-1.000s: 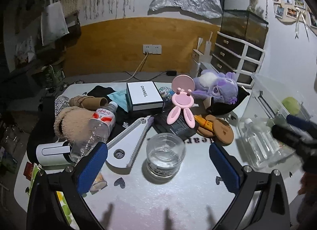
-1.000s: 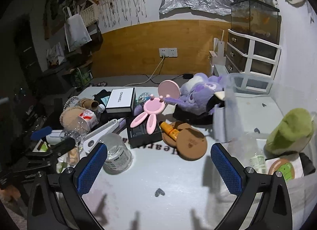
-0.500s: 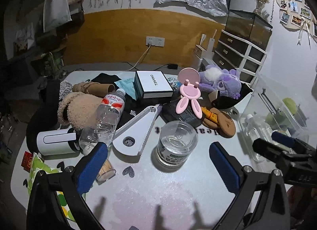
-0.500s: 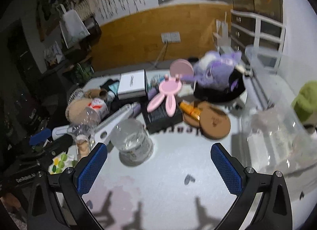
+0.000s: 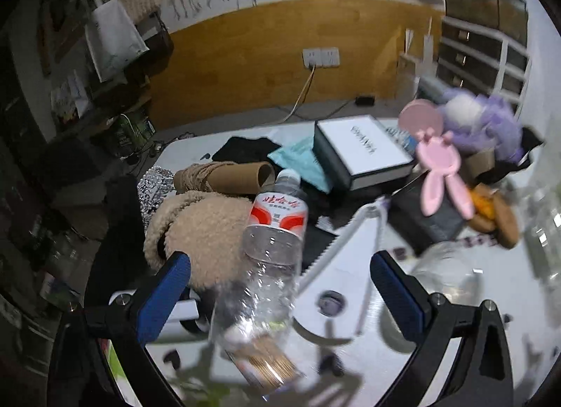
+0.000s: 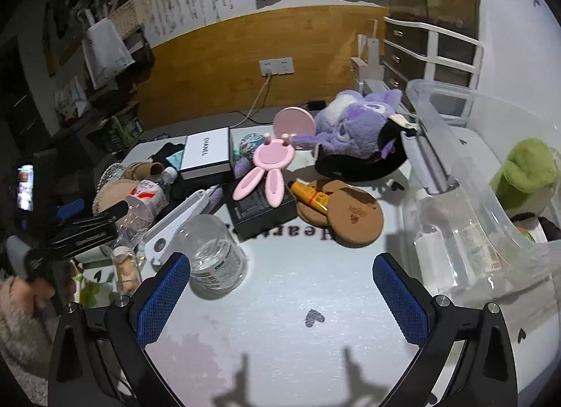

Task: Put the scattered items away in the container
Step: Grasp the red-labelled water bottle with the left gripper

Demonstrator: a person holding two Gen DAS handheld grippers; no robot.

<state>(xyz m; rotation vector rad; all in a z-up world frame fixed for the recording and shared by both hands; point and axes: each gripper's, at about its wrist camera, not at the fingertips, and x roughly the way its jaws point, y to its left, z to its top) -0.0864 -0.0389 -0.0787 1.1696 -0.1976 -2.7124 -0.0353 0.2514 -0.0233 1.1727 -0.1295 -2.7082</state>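
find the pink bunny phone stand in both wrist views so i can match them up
Left wrist: pink bunny stand sits right of centre, ears pointing down, beside the purple plush.
Right wrist: pink bunny stand sits just left of centre, ears lying over a black box.
Shared landmark: the white Chanel box, left of the stand in both.

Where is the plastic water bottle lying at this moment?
In the left wrist view the plastic water bottle lies centre frame between the open left hand-held gripper fingers, against the beige fuzzy slipper.
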